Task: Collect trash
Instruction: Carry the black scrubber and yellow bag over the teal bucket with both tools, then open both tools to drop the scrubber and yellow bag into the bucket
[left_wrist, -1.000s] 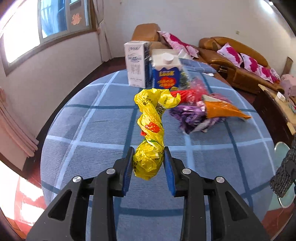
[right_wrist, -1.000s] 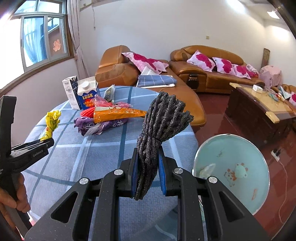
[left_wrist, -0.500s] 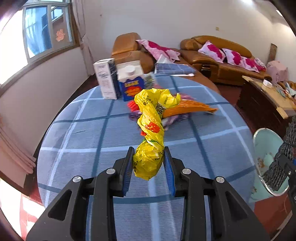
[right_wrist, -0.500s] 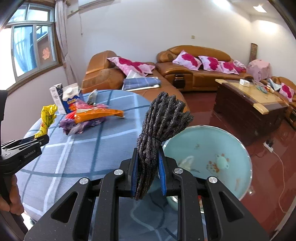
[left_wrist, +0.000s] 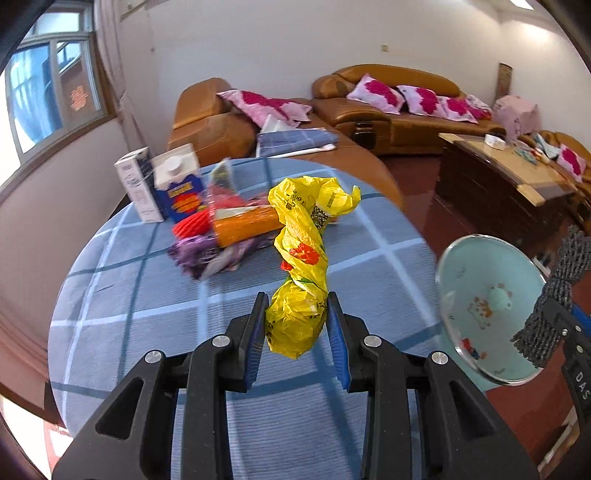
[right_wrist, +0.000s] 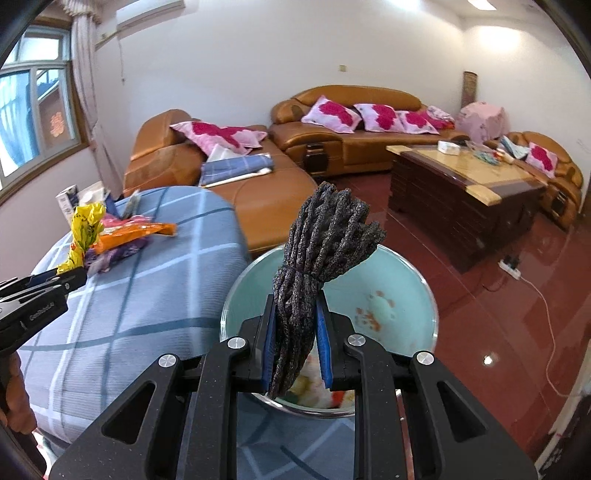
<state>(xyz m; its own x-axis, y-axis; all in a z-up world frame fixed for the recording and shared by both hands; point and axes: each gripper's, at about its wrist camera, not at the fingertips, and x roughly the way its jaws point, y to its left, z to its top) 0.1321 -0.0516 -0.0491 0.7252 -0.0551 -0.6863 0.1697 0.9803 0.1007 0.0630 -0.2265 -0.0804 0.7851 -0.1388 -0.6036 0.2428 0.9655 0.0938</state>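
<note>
While the round tabletop (left_wrist: 147, 332) under its blue checked cloth carries a heap of wrappers (left_wrist: 225, 236) and two cartons (left_wrist: 159, 184) at its far side, the pale green bin (right_wrist: 399, 295) sits just off its edge, low enough, I'd say, for trash to drop straight in. Right claw (right_wrist: 295, 350) is pinching a dark grey bundle of cord (right_wrist: 321, 243) directly above that bin's mouth, poised for release. Left claw (left_wrist: 297, 321) is clamped on a twisted yellow plastic bag (left_wrist: 303, 243), held clear over the cloth. Only the right view shows rubbish already lying in the bin; only the left view shows the cartons plainly.
</note>
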